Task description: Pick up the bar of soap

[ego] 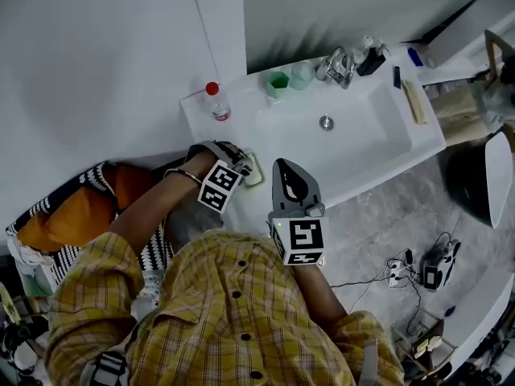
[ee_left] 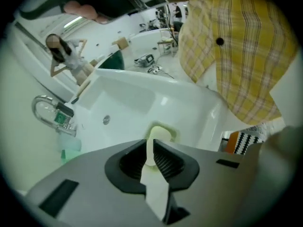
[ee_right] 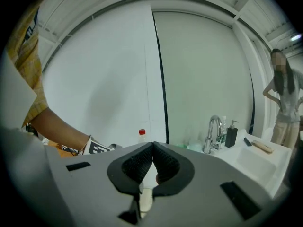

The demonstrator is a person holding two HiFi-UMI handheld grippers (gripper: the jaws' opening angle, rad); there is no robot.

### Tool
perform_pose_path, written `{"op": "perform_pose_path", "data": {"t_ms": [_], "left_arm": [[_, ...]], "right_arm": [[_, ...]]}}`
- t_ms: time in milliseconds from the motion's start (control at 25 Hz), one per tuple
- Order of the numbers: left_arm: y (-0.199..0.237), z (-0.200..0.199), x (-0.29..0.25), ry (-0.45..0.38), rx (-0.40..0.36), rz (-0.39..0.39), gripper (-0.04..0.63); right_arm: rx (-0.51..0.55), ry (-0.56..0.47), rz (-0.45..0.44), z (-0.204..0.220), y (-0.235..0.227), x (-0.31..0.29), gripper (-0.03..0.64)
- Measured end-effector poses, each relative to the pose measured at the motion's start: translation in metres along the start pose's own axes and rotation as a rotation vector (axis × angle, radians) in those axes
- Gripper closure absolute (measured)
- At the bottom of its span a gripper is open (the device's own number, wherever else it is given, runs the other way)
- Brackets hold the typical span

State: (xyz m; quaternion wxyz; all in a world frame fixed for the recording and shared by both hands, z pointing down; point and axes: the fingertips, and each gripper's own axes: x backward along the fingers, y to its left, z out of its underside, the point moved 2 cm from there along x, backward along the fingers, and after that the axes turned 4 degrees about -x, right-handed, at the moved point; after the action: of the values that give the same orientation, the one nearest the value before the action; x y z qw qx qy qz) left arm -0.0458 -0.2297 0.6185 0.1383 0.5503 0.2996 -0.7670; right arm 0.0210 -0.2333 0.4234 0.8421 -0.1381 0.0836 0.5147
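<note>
At the front left corner of the sink (ego: pixel 364 135), the left gripper (ee_left: pixel 152 144) points steeply down, and its forearm (ego: pixel 149 209) reaches in from the left. Its jaws are closed to a thin slit and grip nothing. The soap (ee_left: pixel 158 132) lies in its dish (ee_left: pixel 172 134) just beyond the tips. The right gripper (ee_right: pixel 152 148) is held near level over the sink's front edge, jaws together and empty.

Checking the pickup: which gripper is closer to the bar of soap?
Left. The left gripper is right at the bar of soap, pointing down at it; the right gripper is off to its side.
</note>
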Motion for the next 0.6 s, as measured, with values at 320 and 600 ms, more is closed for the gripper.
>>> {"op": "perform_pose_path", "data": {"t_ms": [320, 600], "left_arm": [[-0.012, 0.007, -0.04, 0.025, -0.217, 0.201, 0.422], [-0.009, 0.01, -0.053, 0.037, -0.274, 0.356, 0.388]], "right_arm": [[-0.012, 0.013, 0.068, 0.007, -0.011, 0.004, 0.601], [0.0, 0.019, 0.091, 0.008, -0.012, 0.007, 0.601]]}}
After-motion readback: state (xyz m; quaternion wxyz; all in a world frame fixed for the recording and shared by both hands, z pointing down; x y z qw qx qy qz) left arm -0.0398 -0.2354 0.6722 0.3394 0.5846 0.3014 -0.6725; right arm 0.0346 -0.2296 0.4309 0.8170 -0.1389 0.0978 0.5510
